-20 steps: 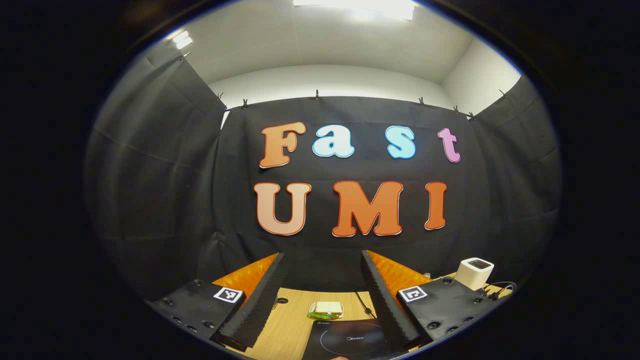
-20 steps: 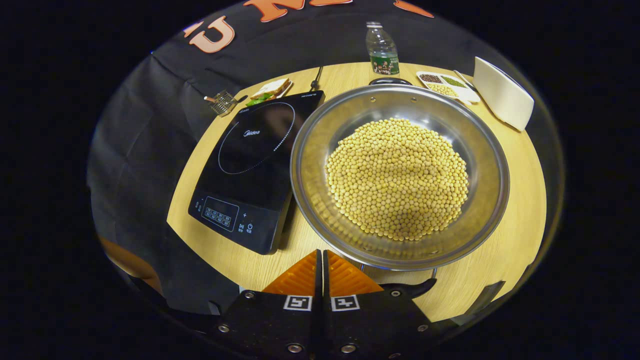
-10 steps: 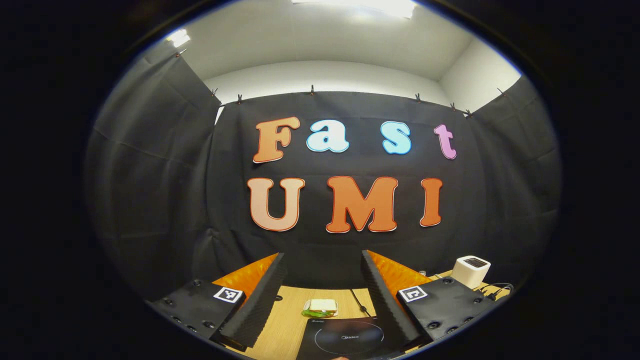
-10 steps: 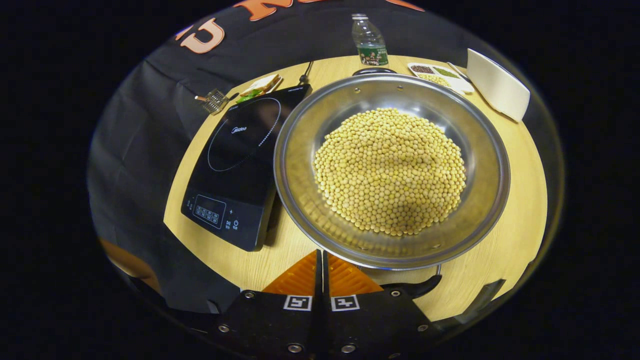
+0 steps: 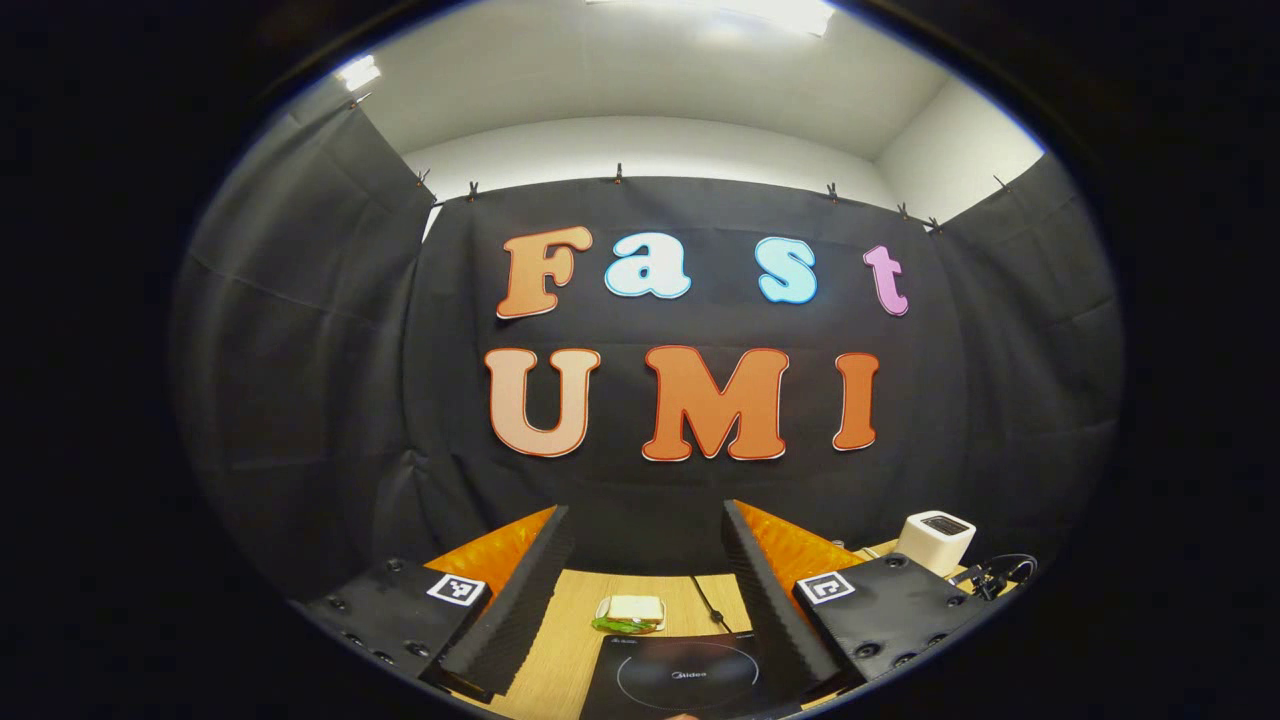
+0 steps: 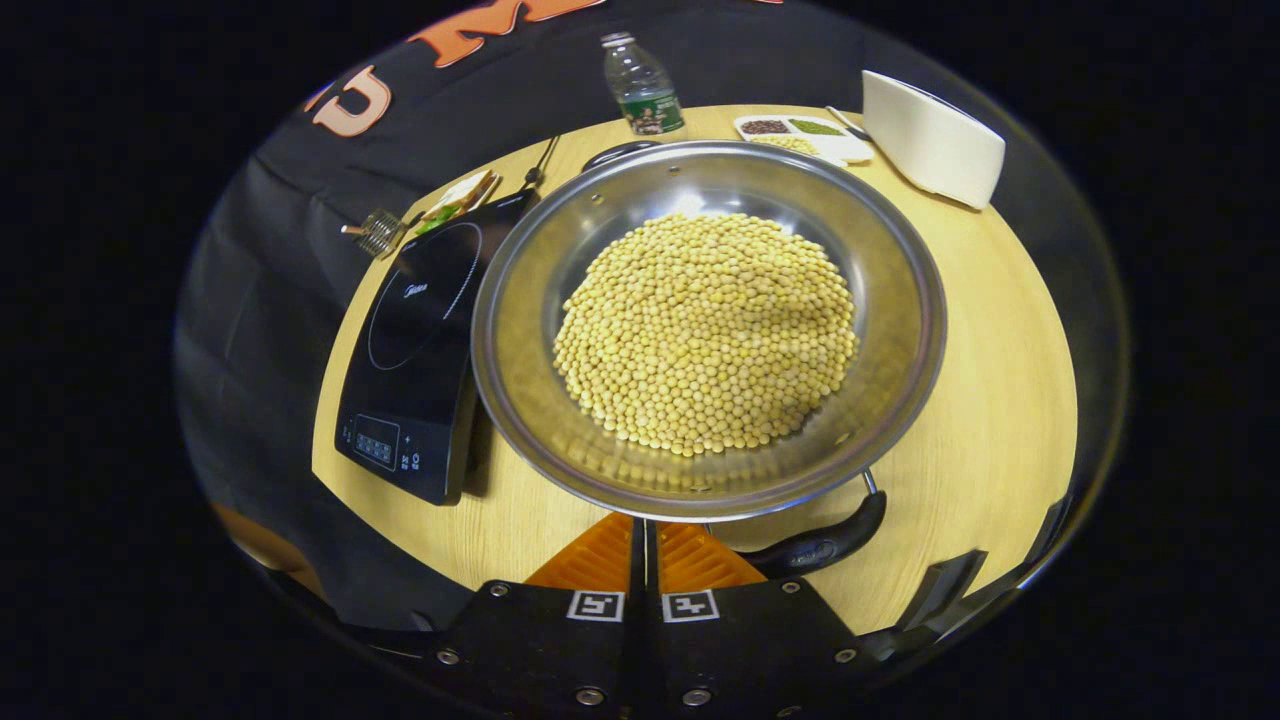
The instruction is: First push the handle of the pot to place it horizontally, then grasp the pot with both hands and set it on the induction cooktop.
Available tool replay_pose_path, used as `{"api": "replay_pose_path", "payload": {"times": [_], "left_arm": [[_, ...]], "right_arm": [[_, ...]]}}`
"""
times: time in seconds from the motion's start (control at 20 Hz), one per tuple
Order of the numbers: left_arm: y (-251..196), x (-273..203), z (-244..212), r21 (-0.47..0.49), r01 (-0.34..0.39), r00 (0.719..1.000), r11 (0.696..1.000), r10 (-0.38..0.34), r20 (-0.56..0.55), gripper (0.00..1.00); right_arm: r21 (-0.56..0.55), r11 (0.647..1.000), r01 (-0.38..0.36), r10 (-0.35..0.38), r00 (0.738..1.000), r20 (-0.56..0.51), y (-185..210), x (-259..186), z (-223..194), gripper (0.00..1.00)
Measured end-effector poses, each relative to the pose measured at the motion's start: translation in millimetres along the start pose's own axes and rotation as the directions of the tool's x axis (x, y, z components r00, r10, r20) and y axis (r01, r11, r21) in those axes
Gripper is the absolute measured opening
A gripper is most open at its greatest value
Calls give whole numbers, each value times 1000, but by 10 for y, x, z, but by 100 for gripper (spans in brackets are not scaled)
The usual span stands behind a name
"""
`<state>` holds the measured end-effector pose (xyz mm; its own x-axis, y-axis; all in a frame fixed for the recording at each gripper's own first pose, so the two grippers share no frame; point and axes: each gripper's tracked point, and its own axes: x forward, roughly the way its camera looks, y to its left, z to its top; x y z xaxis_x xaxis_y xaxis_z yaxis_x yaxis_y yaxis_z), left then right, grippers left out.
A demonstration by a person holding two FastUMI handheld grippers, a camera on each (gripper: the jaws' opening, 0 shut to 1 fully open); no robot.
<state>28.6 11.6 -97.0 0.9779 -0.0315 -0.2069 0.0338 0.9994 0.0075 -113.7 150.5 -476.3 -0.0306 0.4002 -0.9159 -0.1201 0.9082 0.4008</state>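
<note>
I judge the bean-laden steel pot point(image 6: 708, 330) heavy, slippery; grip both handles point(image 6: 815, 545); right gripper point(image 6: 645, 545) closed empty; left gripper point(image 5: 640, 560) wide, empty.

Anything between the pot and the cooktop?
Nothing visible: the steel pot of yellow beans sits directly beside the black induction cooktop, its rim overlapping the cooktop's edge in the right gripper view; the glass surface looks bare.

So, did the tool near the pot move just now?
Yes. In the right gripper view the cooktop and the bottle have slid left, so the right tool has swung to the right along the near side of the pot.
</note>
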Motion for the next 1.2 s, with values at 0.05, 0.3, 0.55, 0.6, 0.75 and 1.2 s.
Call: {"api": "replay_pose_path", "payload": {"times": [0.05,0.3,0.55,0.6,0.75,1.2], "left_arm": [[-17,6,-11,-4,5,1000,1000,-5,-2,98],[-112,62,-105,-10,30,999,999,-31,-24,99],[-175,70,-151,19,46,998,999,-46,-39,97],[-180,75,-152,23,48,998,999,-47,-38,98],[-163,60,-179,23,48,998,999,-47,-36,99],[-135,132,-382,-10,47,996,999,-47,-82,99]], "right_arm": [[9,1000,6,-6,1000,2,-62,-5,17,0],[51,998,33,-33,999,2,-328,4,123,0],[51,996,75,-75,997,-6,-584,-22,200,0],[49,995,86,-86,996,-8,-643,-37,219,0],[67,992,104,-103,995,-8,-800,-43,302,0],[173,964,200,-208,978,26,-1262,-67,493,0]]}}
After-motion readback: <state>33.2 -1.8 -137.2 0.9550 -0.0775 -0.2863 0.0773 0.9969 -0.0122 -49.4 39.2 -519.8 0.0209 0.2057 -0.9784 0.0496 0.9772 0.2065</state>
